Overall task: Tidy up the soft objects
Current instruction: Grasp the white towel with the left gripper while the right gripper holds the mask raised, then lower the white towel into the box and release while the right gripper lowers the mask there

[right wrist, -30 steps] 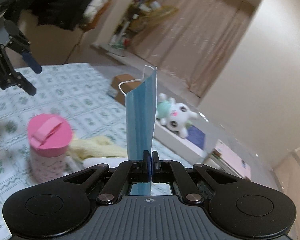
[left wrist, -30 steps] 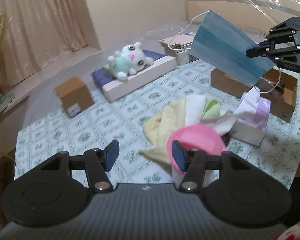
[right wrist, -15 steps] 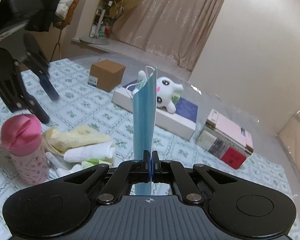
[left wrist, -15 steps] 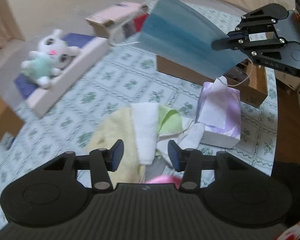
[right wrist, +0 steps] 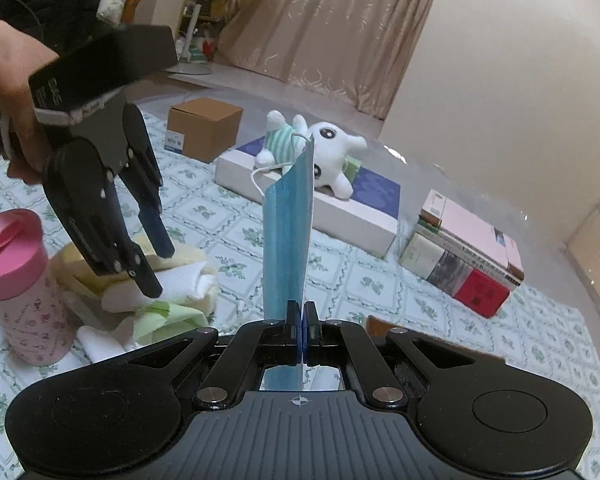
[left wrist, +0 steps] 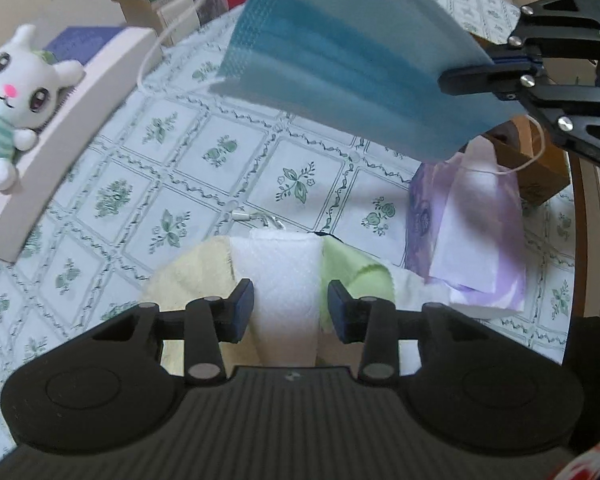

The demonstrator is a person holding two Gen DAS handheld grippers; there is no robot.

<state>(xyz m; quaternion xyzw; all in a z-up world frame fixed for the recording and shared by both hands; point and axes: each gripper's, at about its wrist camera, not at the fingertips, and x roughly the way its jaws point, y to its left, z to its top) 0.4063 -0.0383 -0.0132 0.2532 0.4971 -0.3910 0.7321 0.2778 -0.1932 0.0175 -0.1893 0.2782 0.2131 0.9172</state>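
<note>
Hand-held grippers over the bench: we see the left hand-held gripper (left wrist: 290, 306), a second ago above the pink cup, now straddling the white towel (left wrist: 286, 276) in the cloth pile, jaws closing, not yet pressing. Our right hand-held gripper (right wrist: 301, 330) stays clamped on the blue mask (right wrist: 287, 240), aloft.

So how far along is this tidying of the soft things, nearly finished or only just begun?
Early, it seems. Nothing looks sorted yet. In hand: the right hand-held gripper is shut on a blue face mask, held up in the air. The left hand-held gripper is closing over the rolled white towel, pads not yet pressing. Left: the yellow towel, the green cloth and the plush bunny on its flat box.
</note>
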